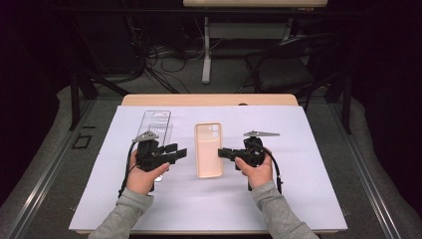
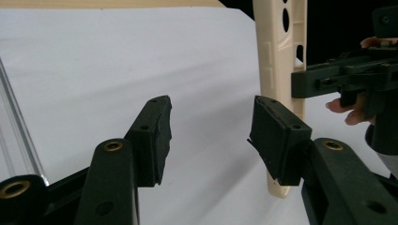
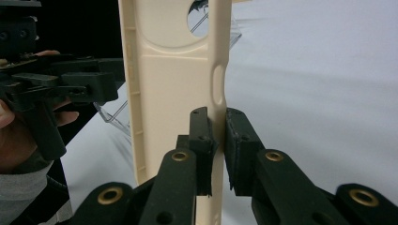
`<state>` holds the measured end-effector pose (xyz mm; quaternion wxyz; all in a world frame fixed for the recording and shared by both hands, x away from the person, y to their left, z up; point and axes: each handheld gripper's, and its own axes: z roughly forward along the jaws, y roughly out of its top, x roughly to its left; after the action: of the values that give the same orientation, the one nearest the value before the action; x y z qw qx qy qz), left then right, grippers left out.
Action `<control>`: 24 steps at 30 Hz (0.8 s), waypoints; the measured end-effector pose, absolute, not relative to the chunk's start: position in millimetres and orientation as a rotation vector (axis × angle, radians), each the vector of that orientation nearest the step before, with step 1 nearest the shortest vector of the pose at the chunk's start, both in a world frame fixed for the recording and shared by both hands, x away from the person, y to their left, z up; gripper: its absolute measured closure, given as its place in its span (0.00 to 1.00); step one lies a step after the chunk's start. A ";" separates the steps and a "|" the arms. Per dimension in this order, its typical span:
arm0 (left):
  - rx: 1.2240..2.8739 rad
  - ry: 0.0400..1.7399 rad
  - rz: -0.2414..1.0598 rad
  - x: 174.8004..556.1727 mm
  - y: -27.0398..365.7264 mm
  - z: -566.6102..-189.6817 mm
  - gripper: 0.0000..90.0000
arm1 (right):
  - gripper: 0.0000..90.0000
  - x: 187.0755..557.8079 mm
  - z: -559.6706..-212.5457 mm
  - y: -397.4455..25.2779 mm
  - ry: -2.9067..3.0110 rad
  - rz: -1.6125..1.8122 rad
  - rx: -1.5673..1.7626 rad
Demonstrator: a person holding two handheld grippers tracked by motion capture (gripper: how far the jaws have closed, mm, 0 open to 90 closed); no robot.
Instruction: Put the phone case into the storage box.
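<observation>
Pinching the phone case [image 3: 176, 93] edge, right claw [image 3: 218, 136].

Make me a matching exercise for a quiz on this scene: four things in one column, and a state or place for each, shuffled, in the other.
Things:
1. left gripper
2. right gripper
3. phone case
4. clear plastic tray

States or places:
A. cream, in the middle of the white mat
B. fingers apart, holding nothing
C. see-through, lying behind the left gripper
D. fingers pinching the case's edge

Pairs: 1-B, 2-D, 3-A, 4-C
</observation>
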<state>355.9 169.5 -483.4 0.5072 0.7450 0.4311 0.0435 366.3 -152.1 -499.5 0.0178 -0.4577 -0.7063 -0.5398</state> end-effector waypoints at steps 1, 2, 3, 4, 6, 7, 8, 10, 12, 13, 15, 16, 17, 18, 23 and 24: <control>1.804 1.047 0.101 356.4 169.6 -484.1 0.54 | 0.92 366.2 -499.6 -151.9 -2.193 -1.675 -1.424; 1.812 1.046 0.097 357.1 169.8 -484.7 0.54 | 0.92 366.2 -499.9 -151.6 -2.191 -1.674 -1.424; 1.812 1.044 0.103 357.2 169.9 -485.1 0.53 | 0.92 366.2 -500.1 -151.5 -2.194 -1.672 -1.423; 1.817 1.048 0.115 357.1 170.1 -484.9 0.53 | 0.92 366.2 -500.4 -151.5 -2.196 -1.672 -1.422; 1.827 1.047 0.151 356.7 170.7 -483.6 0.53 | 0.92 366.2 -500.5 -151.2 -2.197 -1.670 -1.422; 1.829 1.041 0.170 356.3 171.4 -482.6 0.53 | 0.92 366.2 -500.6 -151.1 -2.197 -1.670 -1.422; 1.824 1.039 0.186 356.0 172.0 -481.7 0.52 | 0.92 366.2 -500.6 -151.2 -2.198 -1.670 -1.422; 1.821 1.044 0.200 355.6 173.5 -479.4 0.50 | 0.92 366.0 -500.7 -151.2 -2.203 -1.664 -1.422; 1.807 1.031 0.233 355.0 175.1 -477.2 0.48 | 0.92 366.1 -501.1 -150.6 -2.204 -1.670 -1.420; 1.800 1.019 0.245 354.9 176.1 -475.9 0.48 | 0.92 366.0 -501.2 -150.3 -2.204 -1.671 -1.421; 1.795 1.013 0.251 354.5 177.1 -473.8 0.48 | 0.92 365.7 -501.0 -150.1 -2.210 -1.662 -1.421; 1.793 1.005 0.264 354.4 177.8 -472.8 0.48 | 0.92 365.5 -501.2 -149.6 -2.206 -1.668 -1.421; 1.791 1.006 0.266 354.1 177.8 -471.9 0.48 | 0.92 365.4 -501.3 -149.2 -2.208 -1.668 -1.421; 1.792 1.006 0.254 354.1 178.1 -471.0 0.48 | 0.92 365.2 -501.4 -148.8 -2.212 -1.667 -1.420; 1.820 0.985 0.284 352.5 178.4 -466.3 0.48 | 0.92 363.9 -501.7 -146.2 -2.234 -1.656 -1.411; 1.825 0.984 0.284 352.1 178.3 -465.4 0.48 | 0.92 363.6 -502.0 -145.5 -2.231 -1.660 -1.412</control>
<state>352.1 178.3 -465.4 0.5006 0.7549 0.4072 0.1173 363.6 -145.5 -502.0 0.0113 -0.4527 -0.7154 -0.5322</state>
